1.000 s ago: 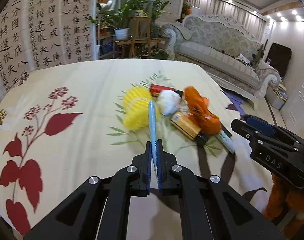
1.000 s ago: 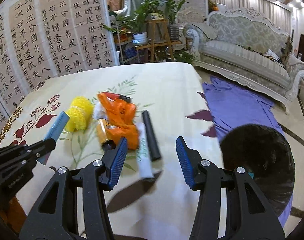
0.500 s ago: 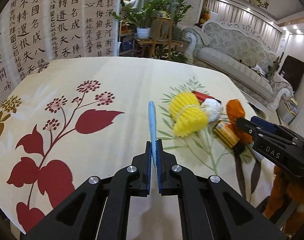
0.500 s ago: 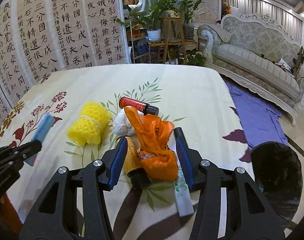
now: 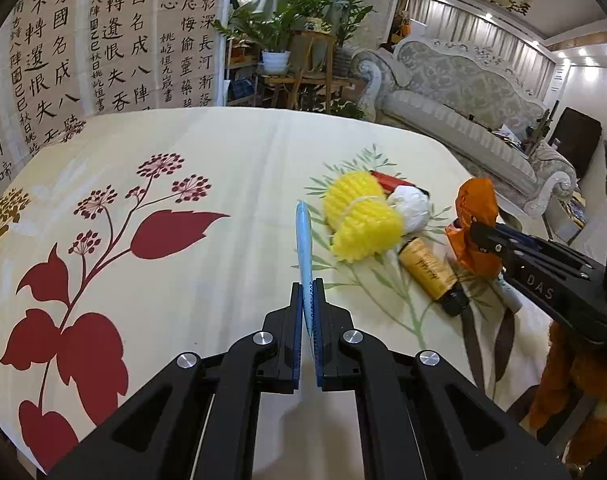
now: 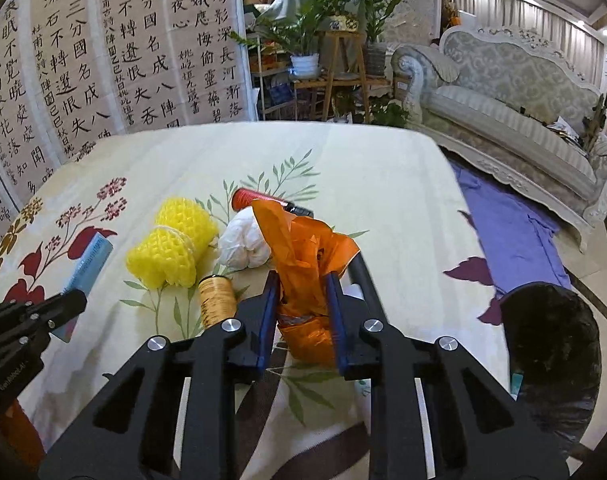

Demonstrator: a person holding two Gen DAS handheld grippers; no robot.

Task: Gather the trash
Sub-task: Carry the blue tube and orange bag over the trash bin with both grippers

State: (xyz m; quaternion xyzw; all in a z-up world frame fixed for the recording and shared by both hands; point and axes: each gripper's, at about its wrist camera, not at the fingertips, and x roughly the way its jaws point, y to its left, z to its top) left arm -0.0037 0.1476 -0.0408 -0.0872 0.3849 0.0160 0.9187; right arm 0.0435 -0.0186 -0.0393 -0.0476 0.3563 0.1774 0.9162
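A pile of trash lies on the floral tablecloth (image 5: 207, 152): a yellow foam net (image 6: 175, 248), a white paper wad (image 6: 243, 246), a red tube (image 6: 255, 198), a brown-gold bottle (image 6: 217, 300) and an orange plastic bag (image 6: 299, 248). My right gripper (image 6: 301, 280) stands over the pile, its jaws closing with the orange bag squeezed between the pads. My left gripper (image 5: 308, 284) is shut on a thin light-blue strip (image 5: 303, 236), held above the cloth to the left of the pile. The right gripper (image 5: 479, 232) also shows at the right edge of the left wrist view.
A bin lined with a black bag (image 6: 551, 344) stands on the floor past the table's right edge, by a purple cloth (image 6: 511, 224). A black stick (image 6: 363, 280) lies under the right gripper. Calligraphy screens, plants and a sofa (image 6: 503, 92) stand behind the table.
My right gripper moved forward over the pile and drew its jaws in around the orange bag. The left gripper swung left with the blue strip, away from the pile.
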